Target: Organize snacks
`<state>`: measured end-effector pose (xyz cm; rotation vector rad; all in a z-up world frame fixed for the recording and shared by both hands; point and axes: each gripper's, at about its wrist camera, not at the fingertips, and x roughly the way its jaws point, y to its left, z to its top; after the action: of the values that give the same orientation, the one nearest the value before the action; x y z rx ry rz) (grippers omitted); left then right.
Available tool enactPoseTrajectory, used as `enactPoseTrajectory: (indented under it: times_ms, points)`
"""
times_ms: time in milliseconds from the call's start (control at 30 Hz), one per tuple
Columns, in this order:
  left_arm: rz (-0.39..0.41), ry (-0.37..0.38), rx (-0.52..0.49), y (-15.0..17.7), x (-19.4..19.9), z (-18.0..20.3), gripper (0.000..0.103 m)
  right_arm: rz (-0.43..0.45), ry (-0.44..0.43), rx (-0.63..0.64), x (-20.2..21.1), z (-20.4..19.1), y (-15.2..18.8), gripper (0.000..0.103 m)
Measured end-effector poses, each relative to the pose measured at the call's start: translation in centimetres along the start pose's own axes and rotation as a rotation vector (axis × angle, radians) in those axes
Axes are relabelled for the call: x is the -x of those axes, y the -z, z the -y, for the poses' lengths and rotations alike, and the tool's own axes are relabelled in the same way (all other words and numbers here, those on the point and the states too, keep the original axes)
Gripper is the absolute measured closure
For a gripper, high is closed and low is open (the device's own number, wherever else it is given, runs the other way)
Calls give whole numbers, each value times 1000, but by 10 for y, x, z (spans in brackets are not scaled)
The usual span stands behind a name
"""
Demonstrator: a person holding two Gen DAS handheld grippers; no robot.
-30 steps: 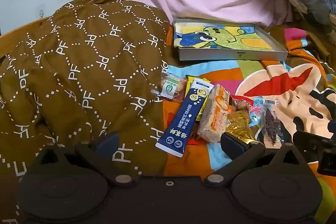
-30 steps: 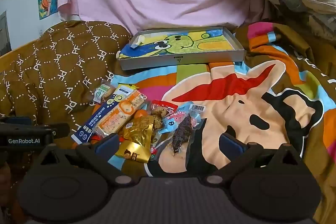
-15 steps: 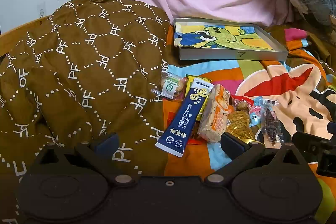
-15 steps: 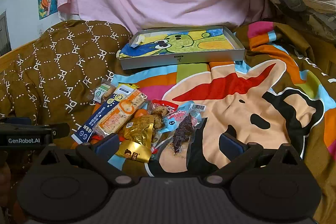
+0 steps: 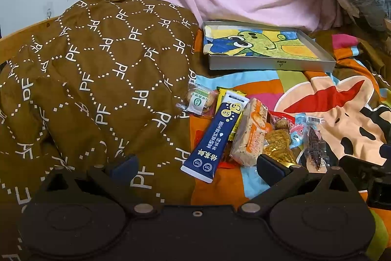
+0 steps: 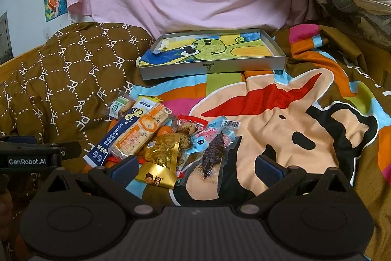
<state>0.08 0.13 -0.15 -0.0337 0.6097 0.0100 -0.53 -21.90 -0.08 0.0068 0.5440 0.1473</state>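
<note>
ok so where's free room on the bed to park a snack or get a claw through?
Free: the cartoon bedspread right of the snack pile, the striped strip between that pile and the shallow grey box, and the box's floor. Crowded: the overlapping packets beside the brown PF quilt.

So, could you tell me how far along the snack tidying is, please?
Nothing looks done: the shallow grey cardboard tray holds no snacks. Nothing is in hand; the left tool and right tool are open. The whole pile, including the long blue sachet, is left.
</note>
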Motion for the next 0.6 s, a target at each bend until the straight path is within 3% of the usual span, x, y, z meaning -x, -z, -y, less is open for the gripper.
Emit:
enactPoseTrajectory:
  times_ms: [600]
  points:
    - [-10,2,13,0,-2,0,1,-18,-5,4,-4,-2,2,0]
